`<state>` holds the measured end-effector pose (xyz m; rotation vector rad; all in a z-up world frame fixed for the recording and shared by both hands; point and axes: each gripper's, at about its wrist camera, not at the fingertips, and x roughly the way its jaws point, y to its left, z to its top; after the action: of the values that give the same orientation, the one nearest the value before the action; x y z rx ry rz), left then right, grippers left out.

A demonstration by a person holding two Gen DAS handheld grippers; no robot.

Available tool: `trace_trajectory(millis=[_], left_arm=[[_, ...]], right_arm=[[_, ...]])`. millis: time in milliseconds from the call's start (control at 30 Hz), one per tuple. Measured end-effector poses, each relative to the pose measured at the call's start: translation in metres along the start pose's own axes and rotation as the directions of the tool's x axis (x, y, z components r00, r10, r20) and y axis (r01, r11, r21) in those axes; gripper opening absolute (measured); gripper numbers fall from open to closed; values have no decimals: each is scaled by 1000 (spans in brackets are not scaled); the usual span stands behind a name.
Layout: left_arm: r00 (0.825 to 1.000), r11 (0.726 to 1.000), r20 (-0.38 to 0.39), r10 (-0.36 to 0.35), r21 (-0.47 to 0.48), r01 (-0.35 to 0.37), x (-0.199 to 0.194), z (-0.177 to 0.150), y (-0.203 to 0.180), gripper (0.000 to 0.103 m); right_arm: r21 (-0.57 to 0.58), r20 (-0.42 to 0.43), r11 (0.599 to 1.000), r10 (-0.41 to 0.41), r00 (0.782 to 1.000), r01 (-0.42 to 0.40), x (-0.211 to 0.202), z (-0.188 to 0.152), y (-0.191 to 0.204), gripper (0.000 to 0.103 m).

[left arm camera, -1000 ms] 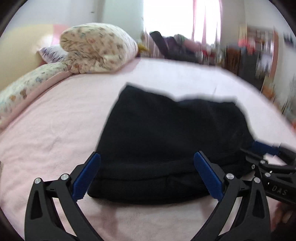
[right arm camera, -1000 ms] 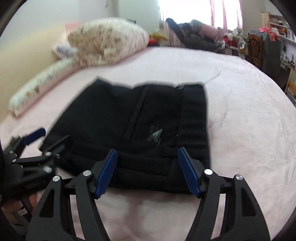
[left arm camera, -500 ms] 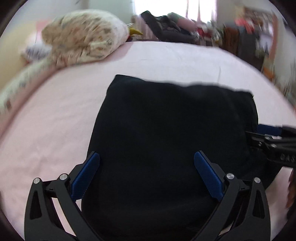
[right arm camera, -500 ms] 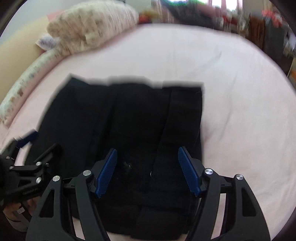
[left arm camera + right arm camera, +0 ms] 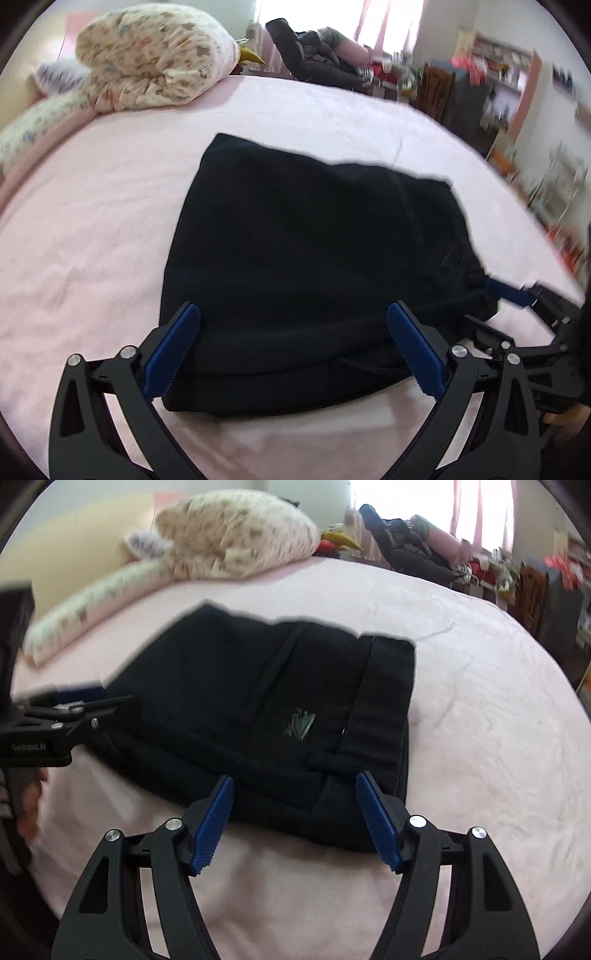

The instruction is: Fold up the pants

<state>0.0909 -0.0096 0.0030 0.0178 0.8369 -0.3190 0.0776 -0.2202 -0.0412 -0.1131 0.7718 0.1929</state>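
Observation:
The black pants [image 5: 306, 258] lie folded in a thick rectangular bundle on the pink bed [image 5: 92, 229]. They also show in the right wrist view [image 5: 280, 716], with a small grey logo and the waistband on the right. My left gripper [image 5: 295, 347] is open and empty, just above the bundle's near edge. My right gripper [image 5: 295, 819] is open and empty at the bundle's near right corner. Each gripper shows at the edge of the other's view, the right one [image 5: 524, 317] and the left one [image 5: 66, 709].
A floral quilt roll [image 5: 155, 59] and a long floral pillow [image 5: 92, 602] lie at the head of the bed. Dark clothes [image 5: 314, 55] are piled beyond the far edge. Shelves and furniture [image 5: 480, 92] stand at the right.
Both grippers pulled back toward me from over the bundle to its near edge. Both stayed open. The pants stayed folded in place.

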Motion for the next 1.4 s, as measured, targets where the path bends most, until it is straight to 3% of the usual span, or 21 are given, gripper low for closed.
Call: trace_trajectory(millis=[67,133,200,233,267,333,367,400,467,533,733,833,967,1100,1233,1400], left_arm=[[998,997,25,58,58,-59,6,-6,-11,101],[997,995,47,62,71,-65,2,-7,-13,101],[998,1000,55,6,10,-6,-12,2,1,101],[997,1000,78,-7,-23,9,-21,6,10,101],[995,998,100,-17,-53,22,-27,10,18,101],[987,984,137,-88,-144,108,-40,22,46,101],[981,969,128,-143,-182,165,-40,28,62,101],[982,964,104,-159,-198,177,-38,32,71,101],[987,965,33,-156,-208,160,-28,40,85,101],[984,965,-45,-172,-207,159,-15,49,97,101],[944,932,-174,-281,-284,225,18,69,116,101],[928,928,-228,-295,-301,221,38,74,117,101],[897,914,-276,-344,-317,253,58,75,114,101],[850,874,-308,-428,-380,303,83,72,108,101],[847,878,-312,-429,-362,312,90,77,96,101],[849,880,-314,-426,-361,309,92,79,92,101]], right_arm=[[37,3,999,23,1000,-23,2,3,-6,72],[90,-2,993,78,997,-77,-3,10,-16,73],[137,20,980,143,989,-145,-15,14,-31,73],[163,31,973,159,987,-162,-20,17,-38,75],[207,51,959,185,981,-192,-28,22,-54,84],[282,81,929,228,970,-241,-35,29,-81,87],[334,87,899,270,959,-283,-35,34,-98,87],[372,86,873,306,948,-315,-33,37,-110,87],[453,73,809,385,920,-375,-21,42,-132,87],[495,40,775,433,901,-394,-5,46,-143,87],[533,-92,771,461,882,-348,49,46,-150,87],[575,-97,724,522,847,-380,71,36,-154,87],[568,-76,705,558,827,-424,75,32,-153,94],[557,-77,691,595,800,-460,76,33,-151,96],[548,-75,665,643,762,-507,82,36,-146,96],[589,-3,580,698,716,-563,90,35,-154,92]])
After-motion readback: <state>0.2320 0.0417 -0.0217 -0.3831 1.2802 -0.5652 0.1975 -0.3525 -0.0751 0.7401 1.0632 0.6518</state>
